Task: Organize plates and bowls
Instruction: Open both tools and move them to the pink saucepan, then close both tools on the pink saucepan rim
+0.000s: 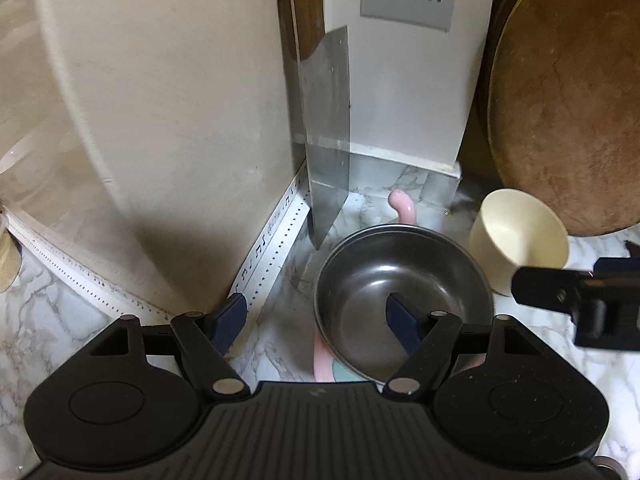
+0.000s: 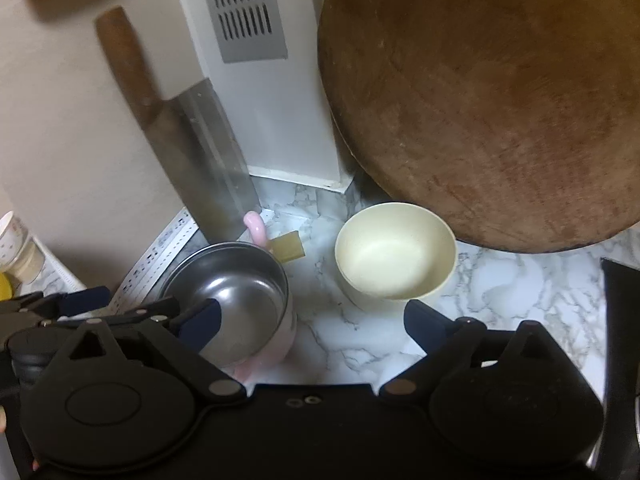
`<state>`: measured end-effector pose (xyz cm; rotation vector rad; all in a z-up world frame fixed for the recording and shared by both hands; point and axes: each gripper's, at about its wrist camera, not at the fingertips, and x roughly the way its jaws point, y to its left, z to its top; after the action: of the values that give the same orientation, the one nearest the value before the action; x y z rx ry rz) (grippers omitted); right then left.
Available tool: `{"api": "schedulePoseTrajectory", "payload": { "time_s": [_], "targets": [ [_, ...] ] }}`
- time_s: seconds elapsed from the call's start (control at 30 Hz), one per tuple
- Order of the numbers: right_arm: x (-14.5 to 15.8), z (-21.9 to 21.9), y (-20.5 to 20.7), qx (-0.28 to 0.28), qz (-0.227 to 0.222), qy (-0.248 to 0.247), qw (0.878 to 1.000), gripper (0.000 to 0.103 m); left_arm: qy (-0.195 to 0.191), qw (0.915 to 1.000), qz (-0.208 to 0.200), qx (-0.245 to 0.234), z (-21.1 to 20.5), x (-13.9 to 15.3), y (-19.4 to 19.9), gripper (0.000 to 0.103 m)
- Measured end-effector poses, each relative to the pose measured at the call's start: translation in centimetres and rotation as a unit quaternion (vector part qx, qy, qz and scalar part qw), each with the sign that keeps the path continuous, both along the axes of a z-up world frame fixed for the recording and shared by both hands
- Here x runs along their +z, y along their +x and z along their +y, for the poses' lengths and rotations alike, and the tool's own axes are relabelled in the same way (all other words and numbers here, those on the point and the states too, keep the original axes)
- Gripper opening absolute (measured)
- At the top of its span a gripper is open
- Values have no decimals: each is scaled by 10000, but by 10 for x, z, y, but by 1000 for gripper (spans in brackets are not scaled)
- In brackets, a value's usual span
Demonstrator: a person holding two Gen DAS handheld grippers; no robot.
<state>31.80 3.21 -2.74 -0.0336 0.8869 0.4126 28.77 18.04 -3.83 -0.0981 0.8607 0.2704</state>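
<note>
1. Left gripper: jaws released, nothing between the pads. Its right finger hangs over the inside of the steel bowl; its left finger stands outside, by the perforated strip at the wall.
2. Right gripper: jaws spread wide and empty. The cream bowl sits just ahead of its right finger, not between the pads.
3. Steel bowl: upright on the marble desk, mouth up, directly ahead of the left gripper and ahead-left of the right one. It seems to rest in a pink holder with a curved pink handle pointing away from the grippers toward the wall; that handle line is its only long axis.
4. Cream bowl: upright, mouth up, round, no long axis; near the steel bowl but apart from it.
5. Cleaver: leaning on the wall, its lower blade edge just beyond the steel bowl.
6. Round wooden board: propped just behind the cream bowl.
7. Risks, as judged:
   - Lifting the steel bowl away from the gripper could knock the cleaver over.
   - A thin-rim pinch could slip, or lift the bowl out of the holder.
   - The two grippers are close and could collide.
   - Pushing the cream bowl could bump the board.
</note>
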Motion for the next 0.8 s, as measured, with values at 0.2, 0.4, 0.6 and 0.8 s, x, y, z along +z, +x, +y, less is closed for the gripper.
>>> {"api": "schedulePoseTrajectory", "payload": {
  "time_s": [0.2,0.4,0.6,0.8],
  "targets": [
    [-18,12,24,-103,343,34,9994,83,60,9999,68,-56,2,-10,13,76],
    [-33,21,34,-217,510,-63,9984,77,41,9998,168,-53,5,-18,22,75],
    [-41,28,40,-183,628,-60,9978,66,227,9996,156,-2,3,-22,23,68],
    [-45,35,42,-111,675,-109,9976,53,47,9997,27,226,1,-19,16,49]
  ]
}}
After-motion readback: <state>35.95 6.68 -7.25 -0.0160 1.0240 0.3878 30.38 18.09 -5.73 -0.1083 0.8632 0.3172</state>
